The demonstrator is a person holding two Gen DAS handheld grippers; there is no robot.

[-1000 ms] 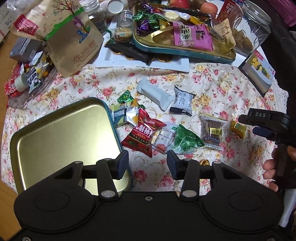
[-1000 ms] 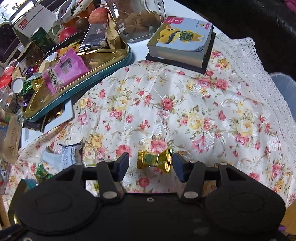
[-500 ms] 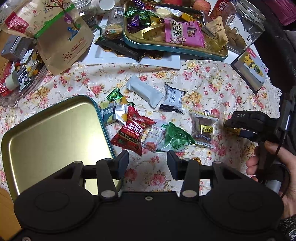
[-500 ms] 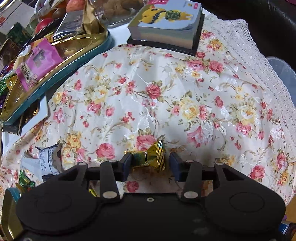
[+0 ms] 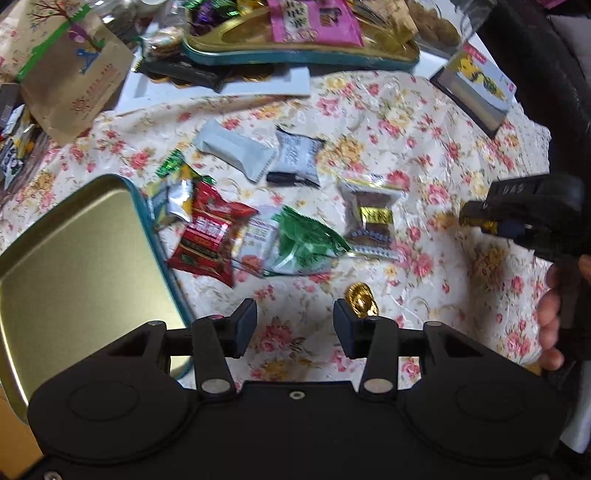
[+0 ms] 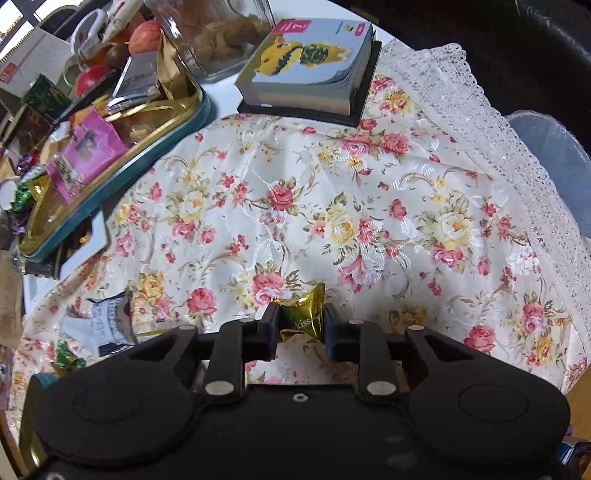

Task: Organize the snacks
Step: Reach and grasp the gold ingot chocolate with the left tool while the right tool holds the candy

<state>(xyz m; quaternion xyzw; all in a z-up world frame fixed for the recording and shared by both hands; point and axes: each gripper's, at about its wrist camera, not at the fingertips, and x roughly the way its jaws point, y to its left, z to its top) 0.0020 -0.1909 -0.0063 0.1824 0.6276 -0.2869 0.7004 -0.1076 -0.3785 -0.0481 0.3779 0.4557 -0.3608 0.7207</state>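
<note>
My right gripper [image 6: 300,325] is shut on a gold-wrapped candy [image 6: 303,317] and holds it just above the floral tablecloth; it also shows in the left wrist view [image 5: 480,218] at the right. My left gripper [image 5: 294,326] is open and empty above the cloth, with a gold foil candy [image 5: 361,300] beside its right finger. An empty gold tin tray [image 5: 74,266] lies at the left. Loose snacks lie beyond: a red packet [image 5: 210,236], a green packet [image 5: 306,243], a brown cake [image 5: 371,216], a white bar [image 5: 236,149] and a grey packet [image 5: 297,157].
A full gold tin [image 5: 295,40] of snacks sits at the back on a white board. A brown paper bag [image 5: 74,74] is at the back left. A notepad block [image 6: 310,70] and a glass jar [image 6: 218,33] stand near the lace table edge [image 6: 517,155].
My right gripper has closed on the gold-wrapped candy and lifted it off the cloth. My left gripper has moved forward and lower, toward the gold foil candy.
</note>
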